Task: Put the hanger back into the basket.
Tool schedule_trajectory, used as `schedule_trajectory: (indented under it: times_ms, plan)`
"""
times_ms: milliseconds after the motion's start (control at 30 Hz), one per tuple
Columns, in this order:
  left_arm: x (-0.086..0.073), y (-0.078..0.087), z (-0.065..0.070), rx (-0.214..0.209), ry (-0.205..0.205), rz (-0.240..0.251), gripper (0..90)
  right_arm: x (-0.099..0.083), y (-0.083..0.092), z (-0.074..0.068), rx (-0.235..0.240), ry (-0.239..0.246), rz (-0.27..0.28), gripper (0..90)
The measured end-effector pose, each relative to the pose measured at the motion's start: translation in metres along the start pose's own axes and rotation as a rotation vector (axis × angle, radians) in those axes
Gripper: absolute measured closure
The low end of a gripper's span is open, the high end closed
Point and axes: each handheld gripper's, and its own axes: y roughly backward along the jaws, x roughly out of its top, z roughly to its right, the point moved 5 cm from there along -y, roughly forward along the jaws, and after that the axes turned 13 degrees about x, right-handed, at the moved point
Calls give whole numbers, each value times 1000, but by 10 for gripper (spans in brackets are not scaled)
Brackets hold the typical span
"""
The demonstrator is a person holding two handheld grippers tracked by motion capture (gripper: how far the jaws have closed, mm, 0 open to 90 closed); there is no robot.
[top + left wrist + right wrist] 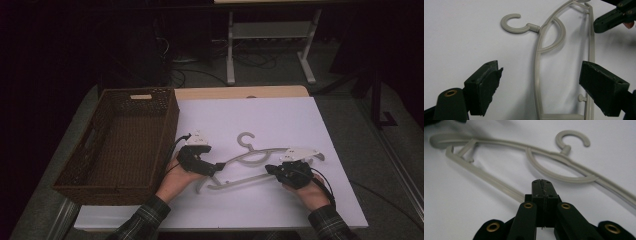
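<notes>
- A pale grey plastic clothes hanger point(260, 159) lies flat on the white tabletop point(280, 115), near the front edge and right of the middle, its hook point(246, 139) pointing toward the far edge.
- The left gripper point(216, 168) sits at the hanger's left end; in the left gripper view its jaws stand wide apart, with the hanger's curved arm and straight bottom bar point(591, 50) lying between them, neither pad pressing on the plastic.
- The right gripper point(270, 170) sits over the bottom bar near the hanger's right end; in the right gripper view its jaws are pressed fully together, and the bar point(486, 178) runs under the tips. I cannot tell whether they pinch it.
- A dark brown woven wicker basket point(165, 125) stands at the tabletop's left edge, just beside the left hand point(176, 181).
</notes>
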Motion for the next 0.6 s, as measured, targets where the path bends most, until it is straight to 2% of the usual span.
schedule_trajectory:
  times_ms: [333,600]
  plan:
    - [-1,-2,0,7,0,-7,163,-8,-6,4,19,-15,-29,893]
    - [-2,-5,0,12,-7,-16,164,-10,-8,5,16,-19,-42,894]
